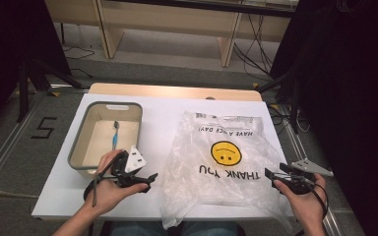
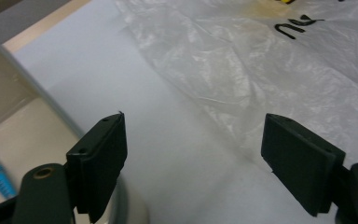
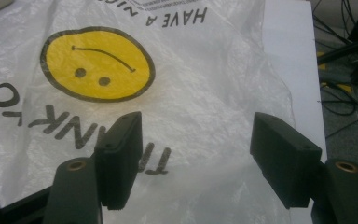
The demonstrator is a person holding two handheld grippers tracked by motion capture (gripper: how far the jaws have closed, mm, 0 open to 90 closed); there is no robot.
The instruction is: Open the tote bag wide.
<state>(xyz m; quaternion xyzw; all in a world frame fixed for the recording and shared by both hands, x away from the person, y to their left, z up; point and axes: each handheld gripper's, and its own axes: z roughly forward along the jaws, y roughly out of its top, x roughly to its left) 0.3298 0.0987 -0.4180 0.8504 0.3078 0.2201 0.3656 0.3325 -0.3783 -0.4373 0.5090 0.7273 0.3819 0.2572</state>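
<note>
Hands gripping two grippers at near table edge in high view: left gripper (image 1: 150, 178) lying just beside grey bin (image 1: 81, 140) holding blue toothbrush (image 1: 114, 135), right gripper (image 1: 270, 178) resting at right edge of clear plastic bag (image 1: 216, 167) with smiley face, spread flat on white table (image 1: 162, 113). Looking along left gripper view, jaws standing wide apart, gripping nothing, hovering over bare table with bag edge (image 2: 242, 70) just ahead. Showing in right gripper view, jaws gaping wide over bag (image 3: 191, 93), nothing pinched.
</note>
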